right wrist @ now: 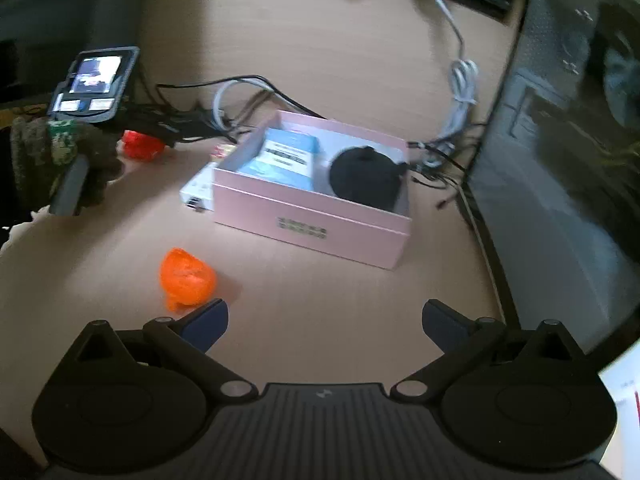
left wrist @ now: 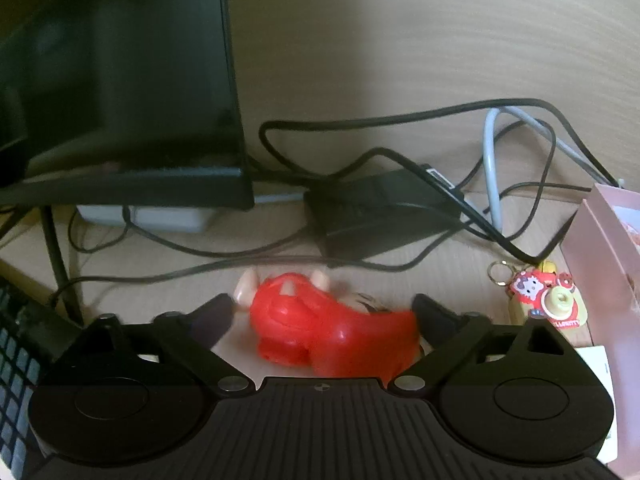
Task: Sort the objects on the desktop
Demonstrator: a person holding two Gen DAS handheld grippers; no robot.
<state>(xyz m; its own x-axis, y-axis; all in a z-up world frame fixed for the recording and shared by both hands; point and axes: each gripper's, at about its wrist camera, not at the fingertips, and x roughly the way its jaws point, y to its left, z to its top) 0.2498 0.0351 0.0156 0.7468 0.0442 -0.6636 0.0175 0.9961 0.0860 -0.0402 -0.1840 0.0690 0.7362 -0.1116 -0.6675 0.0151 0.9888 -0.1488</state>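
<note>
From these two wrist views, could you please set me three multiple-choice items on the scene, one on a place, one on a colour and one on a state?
1. Where does the red plastic figure toy lie?
A. Inside the box
B. Between the fingers of the left claw, on the desk
C. On top of the dark monitor

2. What colour is the open rectangular cardboard box?
A. Pink
B. Green
C. Yellow

3. How does the right claw stand?
A. Shut on the orange toy
B. Shut on a cable
C. Open, with nothing between its fingers

Answers: 1 B, since the left wrist view shows the toy on the wooden desk between the spread fingers. 2 A, since its walls show pink in the right wrist view. 3 C, since the fingers stand wide apart over bare desk, and the crumpled orange translucent toy lies outside them.
</note>
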